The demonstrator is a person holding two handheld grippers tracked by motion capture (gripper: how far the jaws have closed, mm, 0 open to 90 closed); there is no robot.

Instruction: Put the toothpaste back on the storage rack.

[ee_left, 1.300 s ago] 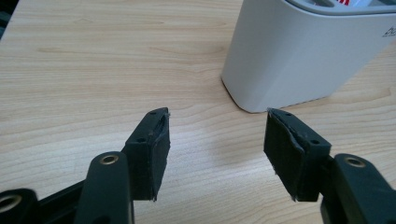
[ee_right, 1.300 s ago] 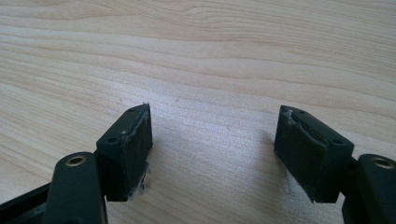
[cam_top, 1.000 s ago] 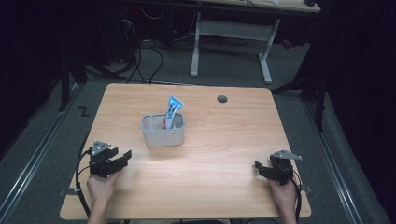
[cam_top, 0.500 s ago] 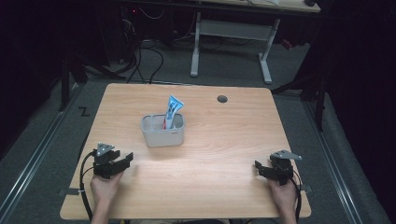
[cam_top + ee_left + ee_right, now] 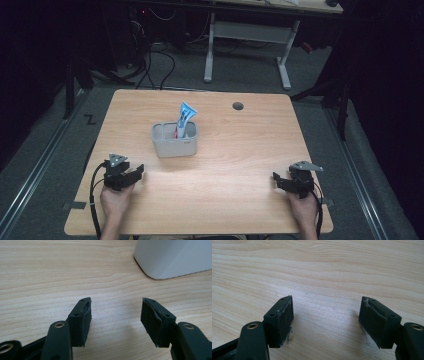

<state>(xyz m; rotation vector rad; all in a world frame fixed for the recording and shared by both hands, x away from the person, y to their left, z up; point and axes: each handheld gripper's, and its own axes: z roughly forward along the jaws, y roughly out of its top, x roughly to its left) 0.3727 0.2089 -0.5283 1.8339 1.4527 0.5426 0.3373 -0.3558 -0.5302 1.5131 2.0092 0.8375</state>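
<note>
In the high view my left gripper (image 5: pixel 131 174) sits at the lower left of the frame and my right gripper (image 5: pixel 281 181) at the lower right, both low over the wooden table (image 5: pixel 235 150). Each has its jaws spread apart with nothing between them, just bare wood grain in both gripper views. The grey holder (image 5: pixel 175 139) stands near the middle of the frame, up and to the right of my left gripper and well apart from my right one; a blue and white tube (image 5: pixel 185 118) stands upright in its right compartment. In my left gripper view the holder's pale corner (image 5: pixel 175 257) fills the upper right, near my jaws but not touching them
</note>
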